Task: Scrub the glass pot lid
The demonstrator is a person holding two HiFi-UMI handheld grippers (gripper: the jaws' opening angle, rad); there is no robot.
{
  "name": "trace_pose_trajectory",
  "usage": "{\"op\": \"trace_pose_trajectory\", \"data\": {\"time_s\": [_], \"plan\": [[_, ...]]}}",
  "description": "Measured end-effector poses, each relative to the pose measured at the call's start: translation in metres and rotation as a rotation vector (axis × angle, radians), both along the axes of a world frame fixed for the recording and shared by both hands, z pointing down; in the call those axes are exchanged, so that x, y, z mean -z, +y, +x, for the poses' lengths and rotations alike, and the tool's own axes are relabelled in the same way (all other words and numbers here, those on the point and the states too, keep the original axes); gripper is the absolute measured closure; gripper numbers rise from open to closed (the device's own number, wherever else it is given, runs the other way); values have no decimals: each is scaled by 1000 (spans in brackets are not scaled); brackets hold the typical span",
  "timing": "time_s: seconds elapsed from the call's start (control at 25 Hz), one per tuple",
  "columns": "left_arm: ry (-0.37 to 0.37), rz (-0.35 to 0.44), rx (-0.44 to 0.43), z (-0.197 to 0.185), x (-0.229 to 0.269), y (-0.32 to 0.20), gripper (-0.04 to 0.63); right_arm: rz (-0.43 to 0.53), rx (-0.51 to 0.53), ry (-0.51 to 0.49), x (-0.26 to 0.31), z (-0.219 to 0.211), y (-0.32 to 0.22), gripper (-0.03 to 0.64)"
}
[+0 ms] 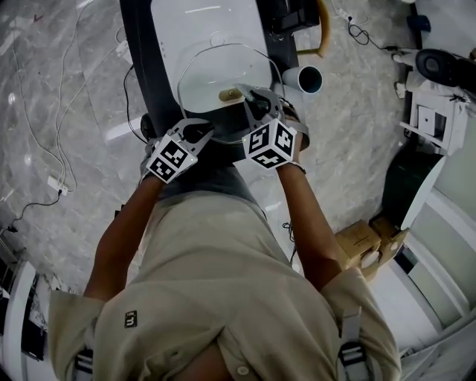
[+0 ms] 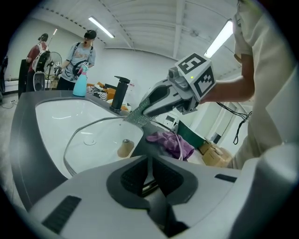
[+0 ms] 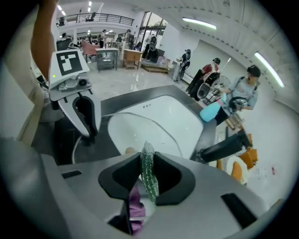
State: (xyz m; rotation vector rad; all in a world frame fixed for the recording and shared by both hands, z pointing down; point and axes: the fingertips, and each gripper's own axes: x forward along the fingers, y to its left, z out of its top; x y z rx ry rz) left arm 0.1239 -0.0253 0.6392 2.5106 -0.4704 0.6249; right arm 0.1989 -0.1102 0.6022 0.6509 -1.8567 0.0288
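The glass pot lid (image 1: 216, 82) with a metal rim and a tan knob (image 1: 229, 94) is held tilted over the white sink (image 1: 193, 22). My left gripper (image 1: 202, 132) is shut on the lid's near rim; the rim (image 2: 93, 122) runs out from between the jaws (image 2: 150, 172). My right gripper (image 1: 253, 97) is shut on a glittery green-silver scrub pad (image 3: 148, 173), whose tip (image 2: 135, 114) rests on the lid's right rim. In the right gripper view the lid (image 3: 140, 128) and knob (image 3: 130, 151) lie just ahead of the pad.
A purple cloth (image 2: 170, 142) lies on the dark counter right of the sink. A black faucet (image 2: 119, 93) and a blue spray bottle (image 2: 80, 83) stand behind the basin. People stand in the background. A white cup (image 1: 305, 78) and cardboard boxes (image 1: 357, 242) are at the right.
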Motion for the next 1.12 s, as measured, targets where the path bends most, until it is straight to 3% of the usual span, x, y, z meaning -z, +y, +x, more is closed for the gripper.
{"op": "trace_pose_trajectory", "data": {"time_s": [0.08,0.16,0.28,0.48,0.72,0.92,1.12], "plan": [[10,4,-1,1,0,0,554,-156,9,-49,-19,-19,24,531],[15,5,-4,0,1,0,554,-326,-20,-164,-31,-48,50,528],[18,-13,17,-5,-2,-1,558,-449,-86,-289,-36,-83,68,534],[59,-64,68,-13,-1,-3,561,-501,-167,-425,-33,-105,63,532],[69,-63,74,-13,-1,-4,561,-489,-151,-426,-33,-108,63,532],[72,-68,65,-11,1,-2,561,-471,-90,-379,-29,-105,68,532],[63,-63,65,-9,-1,-4,561,-402,-48,-214,-42,-59,60,532]]}}
